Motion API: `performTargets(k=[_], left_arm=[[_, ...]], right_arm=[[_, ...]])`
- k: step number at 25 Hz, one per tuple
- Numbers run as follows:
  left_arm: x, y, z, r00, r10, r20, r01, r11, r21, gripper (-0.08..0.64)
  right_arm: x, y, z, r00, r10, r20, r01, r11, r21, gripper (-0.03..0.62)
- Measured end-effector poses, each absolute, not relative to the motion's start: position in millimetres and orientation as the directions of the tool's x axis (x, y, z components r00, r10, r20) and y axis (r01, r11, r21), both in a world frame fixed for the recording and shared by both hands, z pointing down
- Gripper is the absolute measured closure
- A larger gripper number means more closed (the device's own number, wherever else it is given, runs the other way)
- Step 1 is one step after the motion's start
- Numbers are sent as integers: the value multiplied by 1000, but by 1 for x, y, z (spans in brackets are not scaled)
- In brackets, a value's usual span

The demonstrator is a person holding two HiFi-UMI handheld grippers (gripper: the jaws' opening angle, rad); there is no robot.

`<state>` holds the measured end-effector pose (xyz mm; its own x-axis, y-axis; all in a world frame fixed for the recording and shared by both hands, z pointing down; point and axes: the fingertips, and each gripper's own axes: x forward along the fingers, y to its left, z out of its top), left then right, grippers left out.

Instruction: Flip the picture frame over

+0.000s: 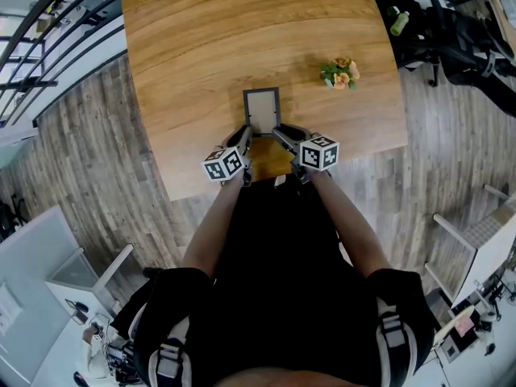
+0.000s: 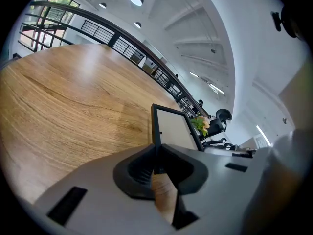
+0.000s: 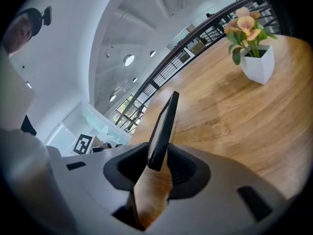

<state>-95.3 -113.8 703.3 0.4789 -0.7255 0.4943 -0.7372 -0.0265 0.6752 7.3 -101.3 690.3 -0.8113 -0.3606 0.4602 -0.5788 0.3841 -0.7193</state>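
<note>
A black picture frame [image 1: 262, 111] with a pale face is near the 6 o'clock edge of a wooden worktop [image 1: 210, 47], tilted up. The left hand-held gripper [image 1: 244, 135] pinches its 7 o'clock corner with narrow jaws. The right hand-held gripper [image 1: 280, 133] clasps the 5 o'clock corner, jaws wider. A small flower pot [image 1: 341, 73] sits at 2 o'clock, well apart.
</note>
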Motion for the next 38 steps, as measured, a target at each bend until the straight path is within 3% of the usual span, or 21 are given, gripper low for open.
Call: performTargets(k=[15, 29, 38], left_arm=[[-92, -104, 703, 474, -709, 523, -796, -91, 598, 499], [-89, -112, 674, 510, -743, 432, -748, -135, 650, 499], [-81, -117, 653, 532, -762, 369, -690, -138, 710, 443]], right_arm=[[-1, -100, 679, -809, -388, 442, -578, 389, -717, 510], [6, -96, 680, -737, -423, 528, -674, 527, -518, 515], [2, -98, 667, -669, -480, 567, -706, 648, -285, 515]])
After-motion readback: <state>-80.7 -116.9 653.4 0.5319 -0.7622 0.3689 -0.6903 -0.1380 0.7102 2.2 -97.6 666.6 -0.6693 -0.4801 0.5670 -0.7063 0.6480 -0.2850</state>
